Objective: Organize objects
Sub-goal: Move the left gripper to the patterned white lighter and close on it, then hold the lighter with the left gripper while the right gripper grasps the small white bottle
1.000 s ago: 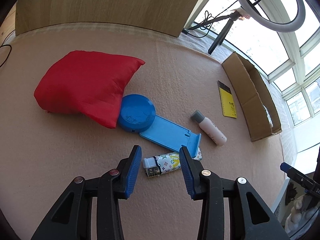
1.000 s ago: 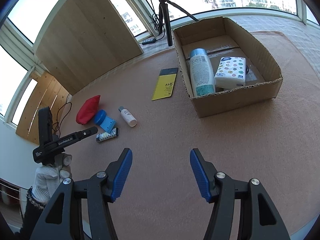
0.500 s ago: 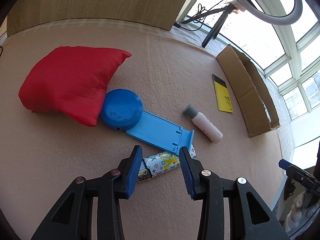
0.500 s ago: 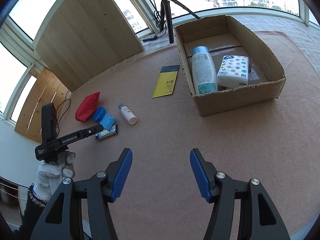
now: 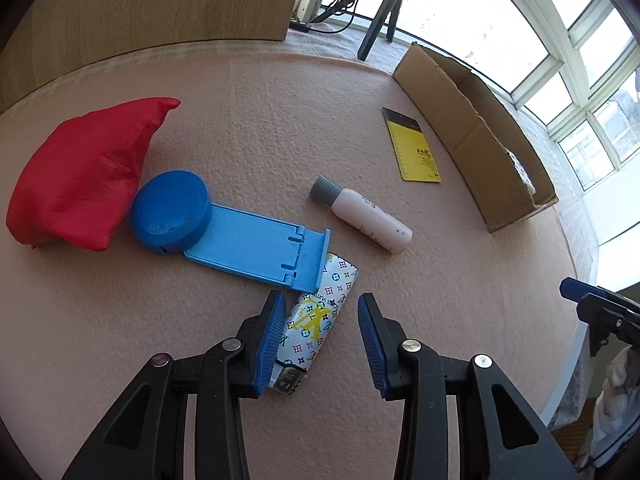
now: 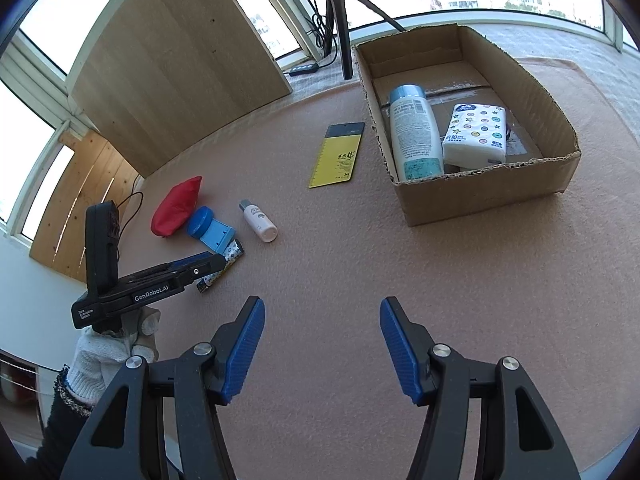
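Note:
A patterned white lighter [image 5: 316, 316] lies on the pink mat, one end tucked against a blue phone stand [image 5: 248, 242] with a round base [image 5: 170, 206]. My left gripper [image 5: 320, 300] straddles the lighter and its jaws are closing. The left pad is at the lighter's side, while the right pad stands apart from it. A red pouch [image 5: 80, 176], a small pink bottle [image 5: 364, 218] and a yellow card [image 5: 414, 150] lie around. My right gripper [image 6: 322, 308] hovers open over bare mat, holding nothing. The cardboard box [image 6: 480, 200] holds a lotion bottle [image 6: 414, 132] and a tissue pack [image 6: 476, 134].
A wooden panel [image 6: 180, 60] stands at the back of the table, with a tripod [image 6: 340, 20] and cables beside it. A gloved hand [image 6: 108, 352] holds the left gripper near the table's left edge. Windows surround the table.
The left gripper has moved over the lighter and rolled, so the lighter now lies between its fingers, and the jaws have narrowed a little. The right gripper has stayed put.

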Tool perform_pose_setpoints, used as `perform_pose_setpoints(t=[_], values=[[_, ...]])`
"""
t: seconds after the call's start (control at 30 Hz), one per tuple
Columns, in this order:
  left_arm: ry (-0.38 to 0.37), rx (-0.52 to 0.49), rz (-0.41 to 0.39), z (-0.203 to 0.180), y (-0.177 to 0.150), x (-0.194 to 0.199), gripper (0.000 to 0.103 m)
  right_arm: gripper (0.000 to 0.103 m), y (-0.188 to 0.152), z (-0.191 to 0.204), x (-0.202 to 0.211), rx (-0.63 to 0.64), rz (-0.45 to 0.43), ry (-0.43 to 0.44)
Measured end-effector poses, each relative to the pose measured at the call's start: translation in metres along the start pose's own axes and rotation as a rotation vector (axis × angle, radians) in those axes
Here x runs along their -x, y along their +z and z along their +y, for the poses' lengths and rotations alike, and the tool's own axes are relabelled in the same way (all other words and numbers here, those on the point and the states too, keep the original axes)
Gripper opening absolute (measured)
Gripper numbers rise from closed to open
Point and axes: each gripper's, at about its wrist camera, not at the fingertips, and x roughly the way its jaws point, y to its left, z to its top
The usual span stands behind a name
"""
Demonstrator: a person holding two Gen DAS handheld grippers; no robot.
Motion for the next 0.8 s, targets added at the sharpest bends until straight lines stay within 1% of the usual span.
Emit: perform_pose_setpoints(t=[0.1, 0.2, 0.37, 0.57, 0.67, 0.8], values=[[0.007, -0.038, 0.01, -0.013, -0.003, -0.005, 0.032, 0.056, -0.001, 0.001, 0.0, 0.002, 0.001, -0.002], [0.013, -0.069, 0.01, -0.025, -0.006, -0.009, 0.031, 0.056, -0.001, 0.001, 0.0, 0.003, 0.002, -0.002], [-0.022, -0.087, 0.021, -0.038, -0.014, -0.01, 0.031, 0.056, 0.0, -0.001, -0.002, 0.0, 0.008, 0.0], [-0.001, -0.071, 0.016, -0.041, -0.022, -0.005, 0.031, 0.056, 0.005, 0.002, -0.009, 0.035, 0.022, -0.013], [0.006, -0.059, 0.012, -0.039, -0.028, -0.002, 0.031, 0.056, 0.013, 0.005, -0.014, 0.062, 0.023, -0.032], [0.005, -0.047, 0.009, -0.037, -0.033, 0.001, 0.032, 0.056, 0.029, 0.012, -0.027, 0.102, 0.046, -0.027]])
